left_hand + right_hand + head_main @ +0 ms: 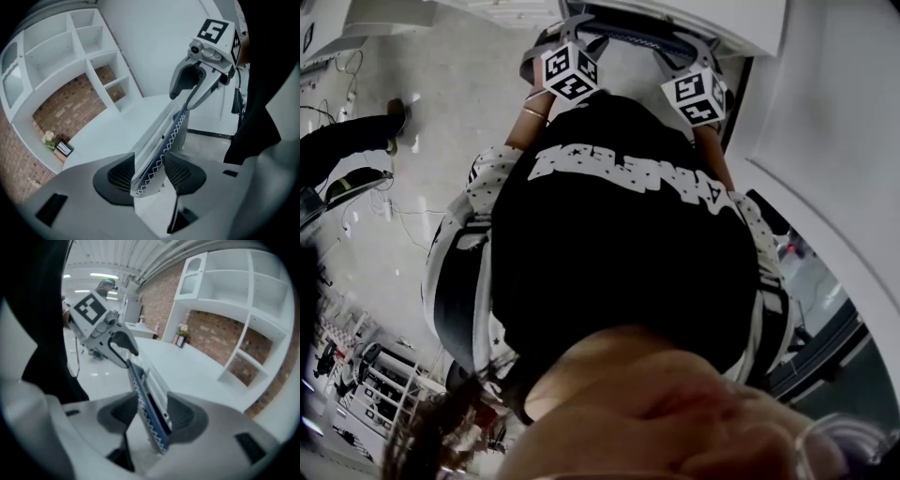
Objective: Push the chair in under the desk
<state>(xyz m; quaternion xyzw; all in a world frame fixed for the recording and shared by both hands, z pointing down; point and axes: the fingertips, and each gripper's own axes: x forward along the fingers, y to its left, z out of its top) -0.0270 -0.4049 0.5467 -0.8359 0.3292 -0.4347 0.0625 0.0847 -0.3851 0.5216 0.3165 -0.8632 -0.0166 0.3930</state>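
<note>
As left tool gapes, chair back between jaws, right tool likewise.

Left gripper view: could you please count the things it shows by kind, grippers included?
Grippers: 2, the left gripper and the right gripper
Seating: 1, the chair
Furniture: 2, the desk and the shelf unit
Small items on the desk: 2, the flowers and the framed card
Total: 7
</note>
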